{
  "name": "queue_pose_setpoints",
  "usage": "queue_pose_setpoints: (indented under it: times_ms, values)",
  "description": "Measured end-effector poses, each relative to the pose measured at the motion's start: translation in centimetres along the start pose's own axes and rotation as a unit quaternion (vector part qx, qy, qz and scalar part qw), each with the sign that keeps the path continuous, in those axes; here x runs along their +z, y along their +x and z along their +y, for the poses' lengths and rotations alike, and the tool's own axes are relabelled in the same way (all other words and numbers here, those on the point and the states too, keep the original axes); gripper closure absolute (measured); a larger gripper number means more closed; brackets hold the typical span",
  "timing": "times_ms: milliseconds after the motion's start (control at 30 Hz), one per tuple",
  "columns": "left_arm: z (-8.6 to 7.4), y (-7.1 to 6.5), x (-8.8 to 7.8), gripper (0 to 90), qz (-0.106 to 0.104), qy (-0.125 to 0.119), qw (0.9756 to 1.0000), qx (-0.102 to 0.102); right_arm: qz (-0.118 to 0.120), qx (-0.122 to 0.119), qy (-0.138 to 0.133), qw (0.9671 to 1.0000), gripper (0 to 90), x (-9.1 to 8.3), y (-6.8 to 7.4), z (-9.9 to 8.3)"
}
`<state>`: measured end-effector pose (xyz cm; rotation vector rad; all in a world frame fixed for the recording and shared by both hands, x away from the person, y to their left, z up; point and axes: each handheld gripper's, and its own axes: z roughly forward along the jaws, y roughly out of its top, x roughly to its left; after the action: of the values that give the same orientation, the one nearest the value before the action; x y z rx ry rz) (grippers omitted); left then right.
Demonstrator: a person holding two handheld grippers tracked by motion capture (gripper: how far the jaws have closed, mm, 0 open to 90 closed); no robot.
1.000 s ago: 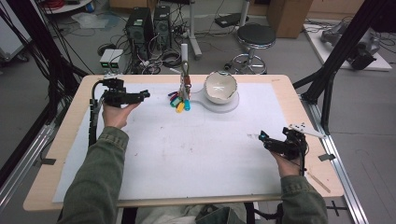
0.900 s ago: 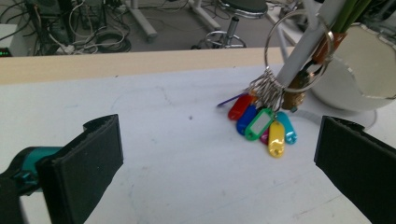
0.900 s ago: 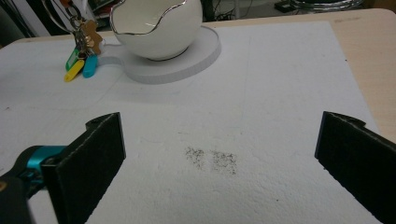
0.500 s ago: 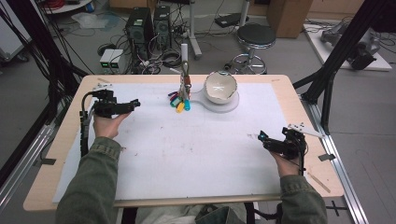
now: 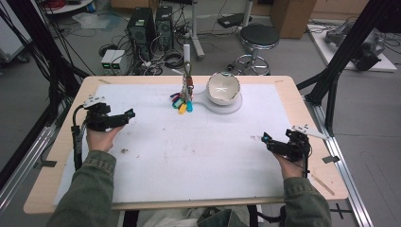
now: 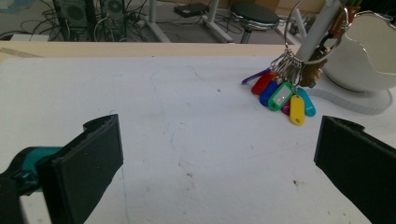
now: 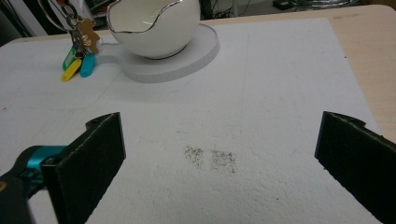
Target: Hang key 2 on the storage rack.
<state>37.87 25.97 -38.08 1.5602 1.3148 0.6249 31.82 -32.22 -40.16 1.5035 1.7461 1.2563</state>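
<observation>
A person's forearms rest on the white-covered table [image 5: 198, 156], the left gripper [image 5: 124, 115] pointing toward a bunch of coloured key tags [image 5: 182, 103] that hangs from a white post [image 5: 187, 59] well ahead of it. Its jaws stand wide apart, holding nothing. The right gripper [image 5: 265, 140], near the table's right edge, is likewise spread and empty, aimed toward the white egg-shaped bowl [image 5: 223, 88] beside the tags.

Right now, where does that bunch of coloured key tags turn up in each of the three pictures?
High view: the key tags lie at the far middle of the table, just left of the white bowl.
Left gripper view: upper right, key tags left of the bowl.
Right gripper view: upper left corner, key tags left of the bowl.
Shared landmark: the white bowl with the jagged rim.
</observation>
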Motion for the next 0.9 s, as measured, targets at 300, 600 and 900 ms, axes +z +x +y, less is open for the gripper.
queue_pose_setpoints:
  times_ms: [300,600,900]
  values:
    - [-1.3,-0.8,-1.9,1.6,-0.003,-0.027,0.9993,0.023,0.0,-0.001,0.001,1.0,0.9,0.2,-0.1,0.0]
    - [-2.7,-0.5,-2.8,1.6,0.01,-0.042,0.9988,0.024,0.004,-0.001,0.0,1.0,0.9,0.1,-0.1,0.0]
    - [-4.0,0.1,-3.6,1.6,0.015,-0.055,0.9981,0.024,0.005,0.0,-0.001,1.0,0.9,0.1,-0.1,0.0]
